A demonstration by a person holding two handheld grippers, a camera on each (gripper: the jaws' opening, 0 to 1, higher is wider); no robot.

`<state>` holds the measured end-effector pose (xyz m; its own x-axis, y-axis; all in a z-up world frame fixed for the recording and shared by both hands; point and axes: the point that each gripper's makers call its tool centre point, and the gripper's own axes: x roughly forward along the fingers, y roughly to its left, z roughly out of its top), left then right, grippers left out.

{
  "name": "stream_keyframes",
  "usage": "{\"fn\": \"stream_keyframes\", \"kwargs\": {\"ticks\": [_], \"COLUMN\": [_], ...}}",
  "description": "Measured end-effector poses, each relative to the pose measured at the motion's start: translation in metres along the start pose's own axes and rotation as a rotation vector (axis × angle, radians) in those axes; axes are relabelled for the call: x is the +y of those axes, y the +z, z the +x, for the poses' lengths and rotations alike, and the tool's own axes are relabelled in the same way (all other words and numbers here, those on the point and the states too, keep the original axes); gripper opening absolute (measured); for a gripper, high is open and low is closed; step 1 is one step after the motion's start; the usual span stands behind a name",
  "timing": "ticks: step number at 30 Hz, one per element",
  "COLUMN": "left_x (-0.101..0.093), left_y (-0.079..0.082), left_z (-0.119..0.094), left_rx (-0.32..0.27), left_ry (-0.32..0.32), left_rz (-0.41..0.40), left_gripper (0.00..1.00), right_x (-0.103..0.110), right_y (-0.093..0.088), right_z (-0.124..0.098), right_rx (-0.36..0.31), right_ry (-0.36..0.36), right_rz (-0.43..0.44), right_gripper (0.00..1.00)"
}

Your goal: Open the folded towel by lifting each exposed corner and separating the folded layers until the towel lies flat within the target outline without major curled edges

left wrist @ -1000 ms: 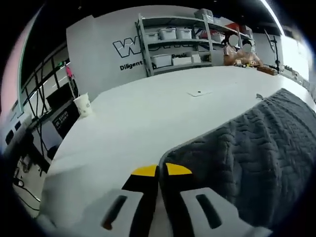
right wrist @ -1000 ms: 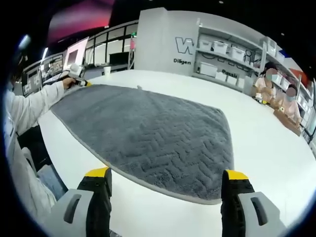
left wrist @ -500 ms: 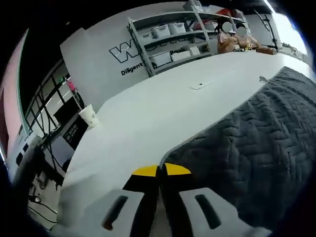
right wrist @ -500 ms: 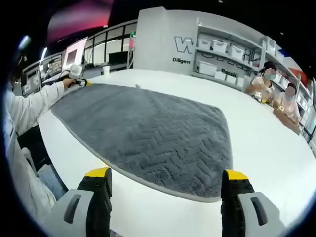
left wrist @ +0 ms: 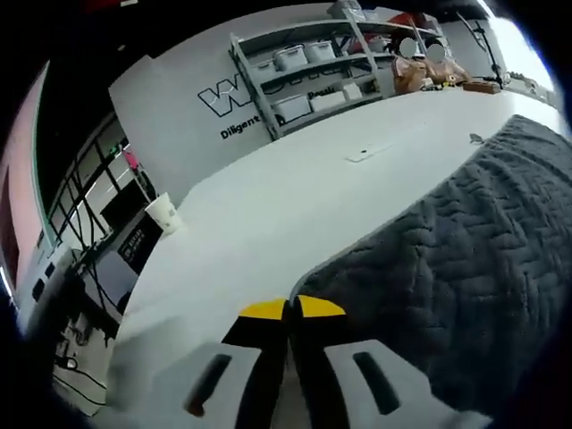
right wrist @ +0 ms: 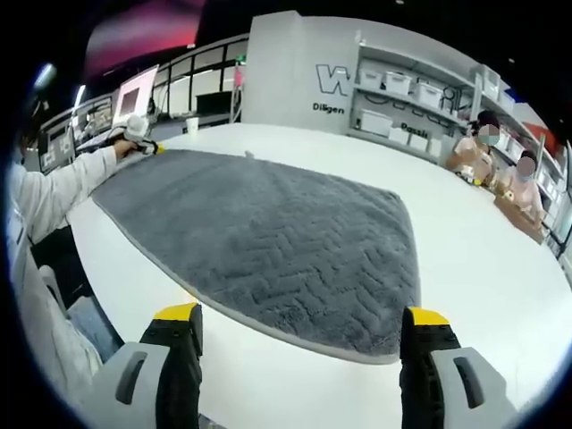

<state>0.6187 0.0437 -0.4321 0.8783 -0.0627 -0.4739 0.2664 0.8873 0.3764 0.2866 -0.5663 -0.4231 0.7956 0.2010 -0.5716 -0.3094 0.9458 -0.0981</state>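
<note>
Lying flat on white tabletop, grey towel; left gripper jaws together, towel corner pinch hard to confirm; right gripper jaws apart, holding nothing.

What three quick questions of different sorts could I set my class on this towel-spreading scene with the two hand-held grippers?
1. True or false: the right gripper has its jaws spread wide, apart from the grey chevron-textured towel.
2. Multiple choice: the left gripper is
A. wide open above bare table
B. shut at the towel's corner edge
C. holding a cup
3. Short answer: what stands near the far edge of the white table, left of the towel, in the left gripper view?

Key:
1. True.
2. B.
3. A white paper cup.
</note>
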Motion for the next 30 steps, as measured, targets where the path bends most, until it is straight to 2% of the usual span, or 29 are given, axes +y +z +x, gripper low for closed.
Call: {"fn": "stream_keyframes", "kwargs": {"ticks": [2,5,7,14,17,20,25,30], "left_x": [0.001,0.003,0.009,0.010,0.013,0.011,-0.008,-0.015], "left_y": [0.000,-0.001,-0.001,0.002,0.009,0.015,0.032,0.039], "left_z": [0.000,-0.001,-0.004,-0.015,-0.024,-0.033,-0.067,-0.099], "left_rx": [-0.005,-0.024,-0.026,-0.035,-0.061,-0.081,-0.154,-0.187], "left_ry": [-0.005,-0.016,-0.008,-0.025,-0.021,-0.045,-0.139,-0.166], "left_rz": [-0.012,-0.094,-0.102,-0.119,-0.144,-0.178,-0.247,-0.268], "left_gripper": [0.02,0.06,0.12,0.22,0.24,0.25,0.44,0.53], "right_x": [0.000,-0.001,-0.001,-0.002,0.001,0.002,0.000,0.001], "right_y": [0.001,0.002,0.002,0.003,0.004,0.005,0.005,0.006], "right_z": [-0.001,-0.003,-0.005,-0.010,-0.012,-0.015,-0.018,-0.021], "right_rx": [-0.004,-0.007,-0.008,-0.012,-0.016,-0.022,-0.022,-0.021], "right_ry": [-0.001,-0.004,-0.007,-0.016,-0.014,-0.012,-0.020,-0.018], "right_rz": [0.002,0.004,0.004,0.004,-0.002,-0.004,0.000,0.016], "right_gripper": [0.91,0.91,0.91,0.91,0.91,0.91,0.91,0.91]}}
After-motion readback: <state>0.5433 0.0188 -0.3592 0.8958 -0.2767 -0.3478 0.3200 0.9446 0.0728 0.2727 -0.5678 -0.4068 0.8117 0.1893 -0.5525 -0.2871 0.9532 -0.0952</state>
